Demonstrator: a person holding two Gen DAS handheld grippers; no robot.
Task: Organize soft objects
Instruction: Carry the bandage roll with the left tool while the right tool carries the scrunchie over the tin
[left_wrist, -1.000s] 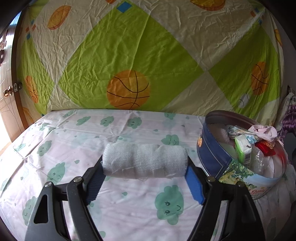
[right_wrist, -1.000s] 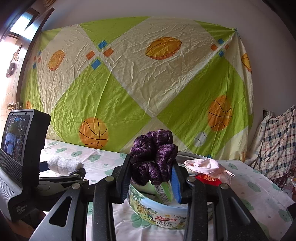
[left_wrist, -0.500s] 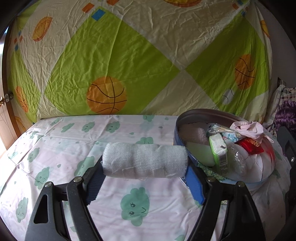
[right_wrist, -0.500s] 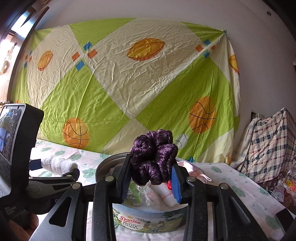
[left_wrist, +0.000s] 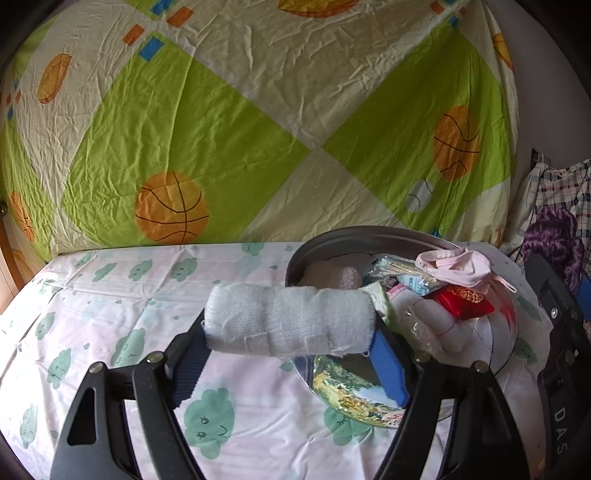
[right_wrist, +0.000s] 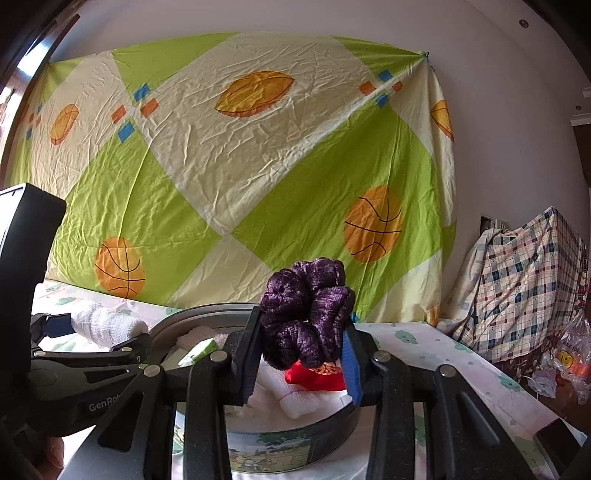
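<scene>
left gripper (left_wrist: 291, 332) fingers clamped on white towel roll (left_wrist: 288, 319), held at the near rim of cookie tin (left_wrist: 354, 384); right gripper (right_wrist: 301, 354) fingers gripping purple scrunchie (right_wrist: 306, 314) over the tin.

Crumpled green-and-cream basketball sheet (right_wrist: 240, 177) hung on white wall (right_wrist: 517, 110) ahead of claw, cloud-print bedsheet (left_wrist: 110, 295) beneath it, plaid bundle (right_wrist: 524, 280) far right, daylight at left.

white towel roll (left_wrist: 290, 319): level, aloft | purple scrunchie (right_wrist: 306, 314): upright, aloft
</scene>
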